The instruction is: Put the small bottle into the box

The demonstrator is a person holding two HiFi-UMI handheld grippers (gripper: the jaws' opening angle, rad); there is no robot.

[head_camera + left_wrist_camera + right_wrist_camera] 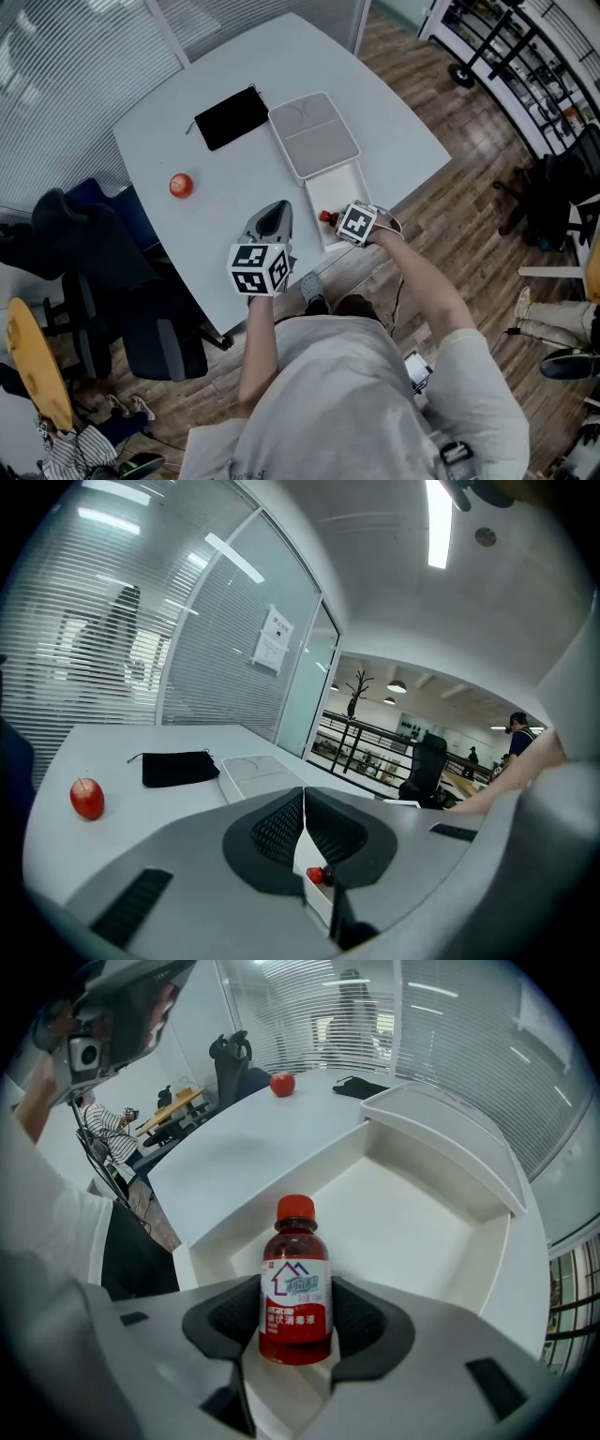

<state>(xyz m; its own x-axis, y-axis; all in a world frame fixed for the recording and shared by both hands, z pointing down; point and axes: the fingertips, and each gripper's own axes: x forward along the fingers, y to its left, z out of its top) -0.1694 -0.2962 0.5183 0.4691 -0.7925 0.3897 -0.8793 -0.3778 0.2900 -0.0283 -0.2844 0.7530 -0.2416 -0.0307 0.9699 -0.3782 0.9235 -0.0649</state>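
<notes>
The right gripper [295, 1327] is clamped on the small bottle [296, 1283], one pad on each side of the labelled body. The bottle's long axis runs out along the jaws, red cap leading, and points into the open box [427, 1232] from its near end. Whether it touches the box floor cannot be confirmed. The left gripper [302, 829], jaws together on nothing, stands beside the box.

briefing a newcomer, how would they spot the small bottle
On the pale table, find the open white box at its near edge. The small bottle is clamped in the right gripper there. Only it has a red cap and white label.
</notes>
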